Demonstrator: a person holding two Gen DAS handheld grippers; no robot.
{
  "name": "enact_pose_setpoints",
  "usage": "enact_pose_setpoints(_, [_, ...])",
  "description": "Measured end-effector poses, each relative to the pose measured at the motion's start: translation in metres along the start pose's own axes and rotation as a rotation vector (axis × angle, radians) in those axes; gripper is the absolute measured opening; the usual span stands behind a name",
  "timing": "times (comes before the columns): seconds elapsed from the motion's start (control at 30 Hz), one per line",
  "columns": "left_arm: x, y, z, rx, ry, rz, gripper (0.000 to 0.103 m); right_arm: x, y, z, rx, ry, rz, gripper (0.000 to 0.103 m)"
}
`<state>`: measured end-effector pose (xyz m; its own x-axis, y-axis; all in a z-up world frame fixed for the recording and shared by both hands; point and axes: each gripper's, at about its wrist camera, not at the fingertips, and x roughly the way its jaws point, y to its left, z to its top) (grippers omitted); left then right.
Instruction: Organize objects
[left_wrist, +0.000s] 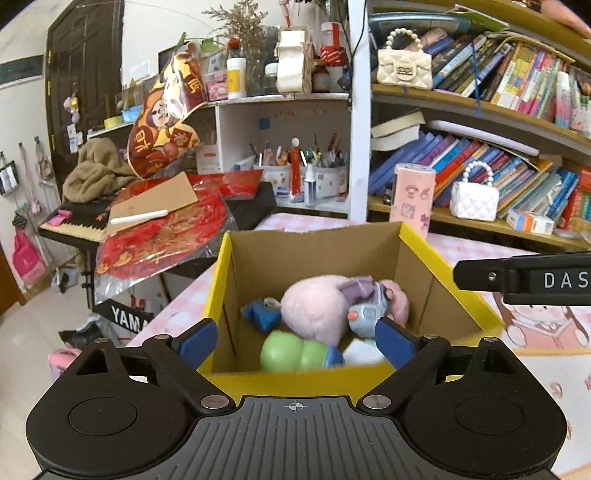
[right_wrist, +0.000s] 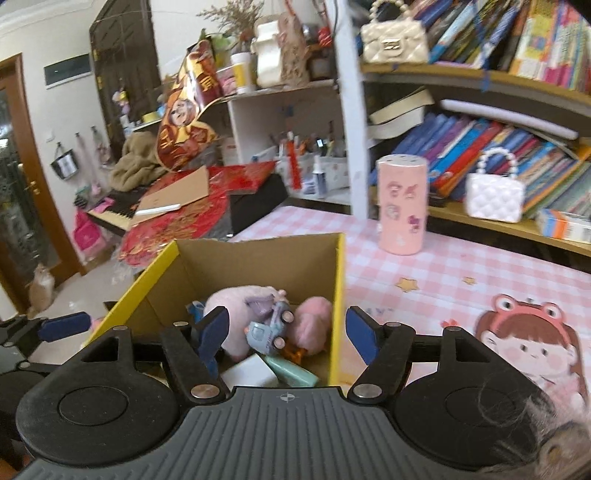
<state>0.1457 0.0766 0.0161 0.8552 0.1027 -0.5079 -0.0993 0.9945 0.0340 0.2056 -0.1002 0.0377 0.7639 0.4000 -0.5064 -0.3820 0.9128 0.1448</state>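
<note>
A yellow-rimmed cardboard box (left_wrist: 424, 258) stands on the pink checked table and holds a pink plush toy (left_wrist: 317, 306), a small blue toy car (left_wrist: 365, 314), a green toy (left_wrist: 291, 354) and a blue piece (left_wrist: 260, 314). My left gripper (left_wrist: 295, 339) is open and empty, its fingers straddling the box's near left corner. In the right wrist view the box (right_wrist: 340, 280) sits under my right gripper (right_wrist: 288, 336), which is open and empty, one finger over the box and one outside its right wall. The plush (right_wrist: 236, 306) and car (right_wrist: 269, 328) show there too.
A pink cylinder container (right_wrist: 402, 206) stands on the table behind the box. Bookshelves with books and a white quilted bag (right_wrist: 495, 199) line the right. A keyboard piled with red decorations (left_wrist: 166, 229) is at the left. A cat (right_wrist: 40, 288) sits on the floor.
</note>
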Motion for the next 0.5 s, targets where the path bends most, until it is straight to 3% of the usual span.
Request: enact_pose_setpoints(0.5, [-0.052,0.002,-0.057,-0.010,0.095,-0.036,0.095,-0.068,0.026,-0.094,0.127,0.060,-0.219,0.068])
